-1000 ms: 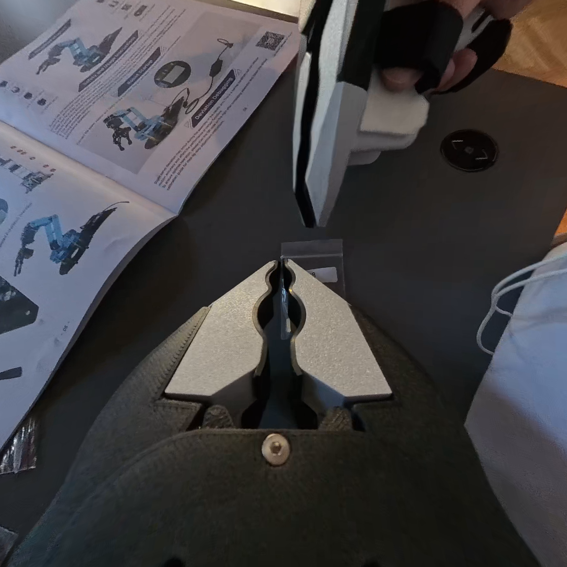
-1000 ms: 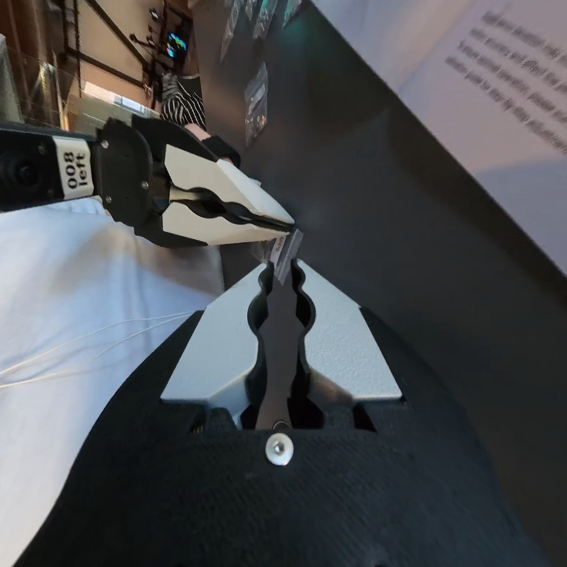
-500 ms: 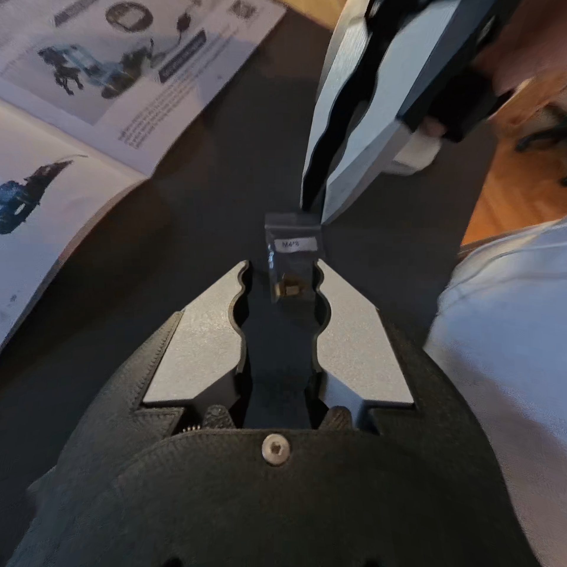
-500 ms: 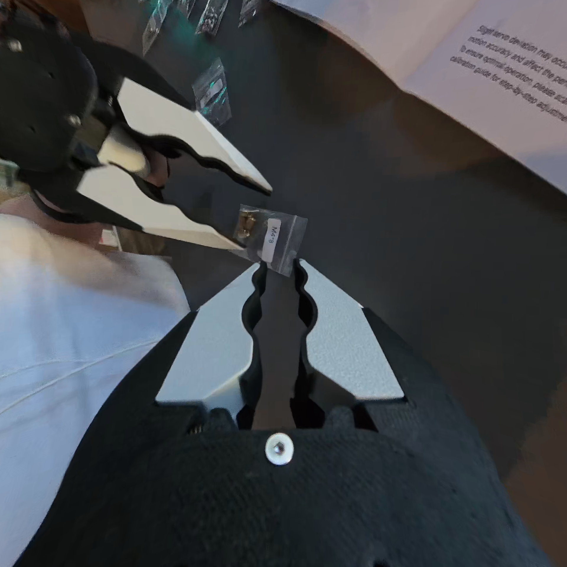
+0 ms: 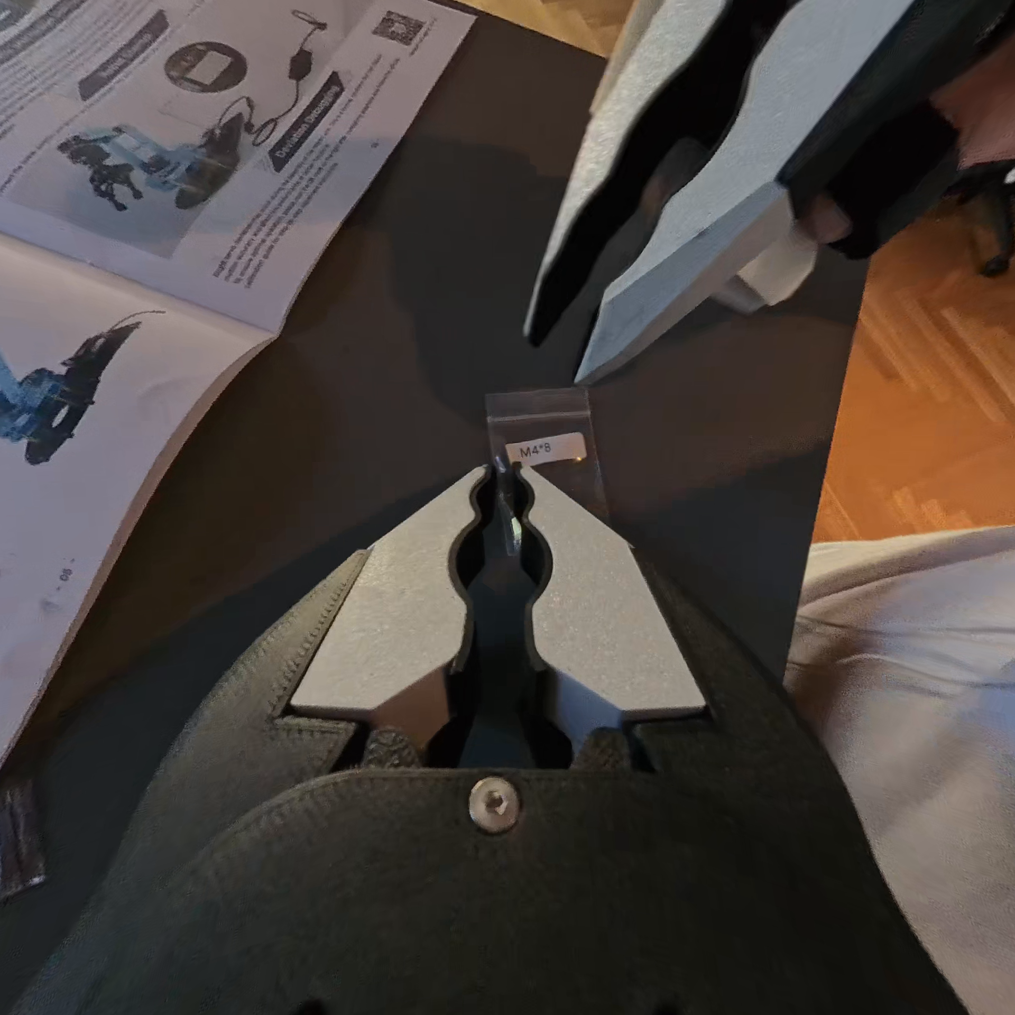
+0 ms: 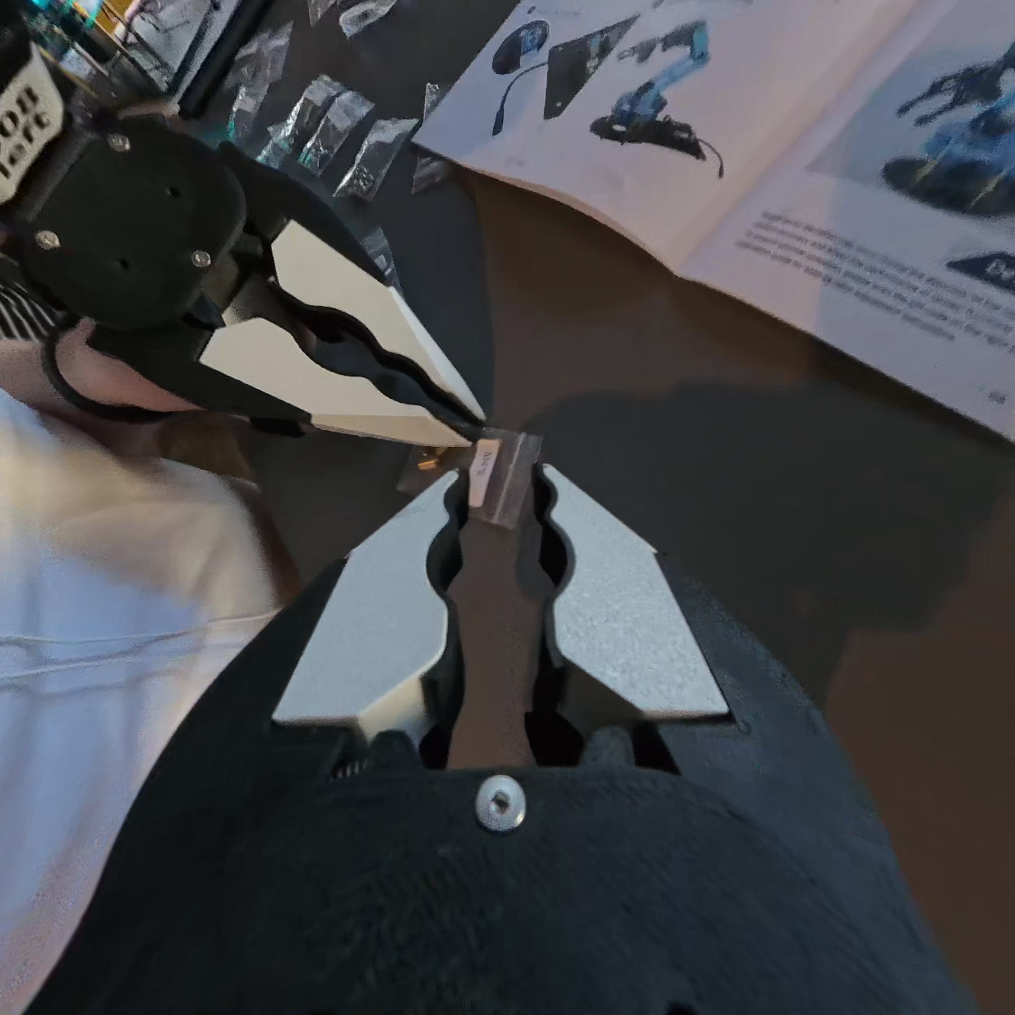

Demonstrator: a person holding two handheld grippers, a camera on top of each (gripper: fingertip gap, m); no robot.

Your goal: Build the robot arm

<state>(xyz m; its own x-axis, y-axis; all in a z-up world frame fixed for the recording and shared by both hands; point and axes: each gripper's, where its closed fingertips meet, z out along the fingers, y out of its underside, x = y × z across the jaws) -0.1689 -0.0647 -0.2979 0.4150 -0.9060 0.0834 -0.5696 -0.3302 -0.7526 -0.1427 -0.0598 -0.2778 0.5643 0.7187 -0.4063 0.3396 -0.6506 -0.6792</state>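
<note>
Small clear zip bag with white label, pinched at one edge by left gripper, above dark table. Right gripper spread, straddling its far end; best closed squarely on the plastic. Open illustrated booklet beside.

Ahead of your left gripper, the dark table lies bare between the open booklet on your left and the table edge on your right. Your right gripper hangs just above the small clear bag, blocking the way forward. Behind the booklet, a cluster of small bags crowds the table.
</note>
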